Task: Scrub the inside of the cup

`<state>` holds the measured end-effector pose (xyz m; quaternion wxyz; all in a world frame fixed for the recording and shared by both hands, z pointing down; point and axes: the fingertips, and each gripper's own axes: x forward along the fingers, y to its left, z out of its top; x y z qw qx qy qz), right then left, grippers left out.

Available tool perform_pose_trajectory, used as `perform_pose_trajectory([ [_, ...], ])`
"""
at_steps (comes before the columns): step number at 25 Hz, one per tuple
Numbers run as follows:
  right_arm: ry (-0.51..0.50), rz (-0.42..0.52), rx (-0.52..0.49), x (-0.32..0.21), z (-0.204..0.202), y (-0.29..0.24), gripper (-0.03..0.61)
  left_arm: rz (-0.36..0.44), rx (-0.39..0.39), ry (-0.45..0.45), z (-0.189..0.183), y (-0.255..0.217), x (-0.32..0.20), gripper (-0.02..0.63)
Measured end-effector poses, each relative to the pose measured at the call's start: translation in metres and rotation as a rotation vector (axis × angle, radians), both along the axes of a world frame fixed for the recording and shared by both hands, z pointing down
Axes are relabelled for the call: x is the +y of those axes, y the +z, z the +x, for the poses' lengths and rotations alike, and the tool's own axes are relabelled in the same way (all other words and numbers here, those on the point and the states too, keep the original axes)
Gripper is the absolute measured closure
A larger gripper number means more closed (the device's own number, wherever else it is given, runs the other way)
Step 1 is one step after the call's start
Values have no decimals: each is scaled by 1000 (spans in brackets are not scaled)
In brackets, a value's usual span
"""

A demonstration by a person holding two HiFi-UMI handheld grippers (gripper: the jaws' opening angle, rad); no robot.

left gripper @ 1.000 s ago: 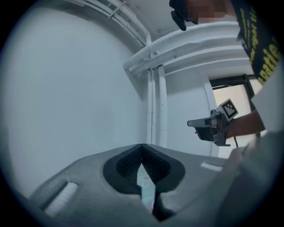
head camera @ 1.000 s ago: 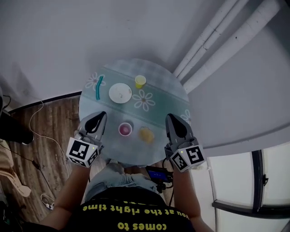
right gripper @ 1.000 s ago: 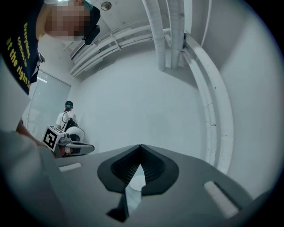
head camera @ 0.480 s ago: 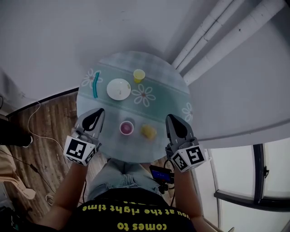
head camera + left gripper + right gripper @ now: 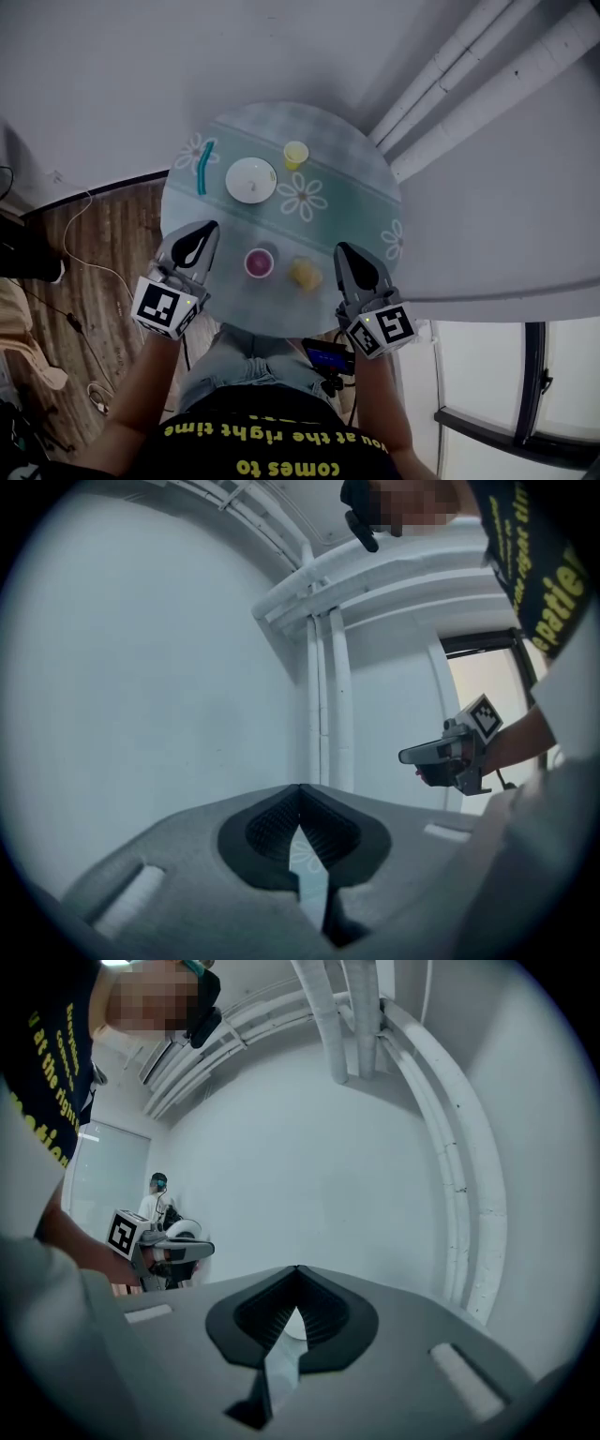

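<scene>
Teal flowered cloth covers the round table [image 5: 366, 202], the largest thing in view. Over its near edge hang the left gripper [image 5: 201, 234] and the right gripper [image 5: 346, 255], each with jaws pressed together on nothing and pointing roughly level toward the wall. The pink cup [image 5: 259, 263] stands upright, mouth up, between them and somewhat nearer the left gripper. A yellow lump [image 5: 304, 274], probably a sponge, lies just beside the cup on the right gripper's side. So the left looks placed to steady the cup and the right to take the lump. A teal stick [image 5: 203, 167], perhaps a brush, lies far back on the left.
</scene>
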<state>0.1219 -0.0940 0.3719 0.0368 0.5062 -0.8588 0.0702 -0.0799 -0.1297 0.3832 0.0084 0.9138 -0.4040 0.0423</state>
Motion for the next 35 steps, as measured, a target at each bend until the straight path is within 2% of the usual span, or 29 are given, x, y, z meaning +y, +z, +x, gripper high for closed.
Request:
perform_pose_trajectory([
  [7, -19, 3, 5, -9, 4, 12, 572, -6, -62, 19, 6, 18, -6, 611],
  [11, -26, -25, 21, -11, 3, 29, 571, -53, -87, 28, 11, 39, -2, 611],
  [15, -25, -50, 21, -10, -1, 43, 571, -66, -88, 43, 14, 52, 1, 611],
  [20, -41, -85, 33, -10, -3, 57, 571, -122, -56, 73, 26, 65, 8, 611],
  [24, -64, -122, 32, -3, -2, 74, 571, -156, -79, 91, 40, 81, 17, 611],
  [28, -75, -163, 37, 3, -6, 92, 571, -201, -60, 106, 48, 92, 18, 611],
  [31, -85, -205, 19, 6, -9, 108, 569, -226, -73, 96, 50, 102, 16, 611],
  [35, -104, -274, -4, 14, -13, 130, 526, -261, -95, 87, 52, 118, 13, 611],
])
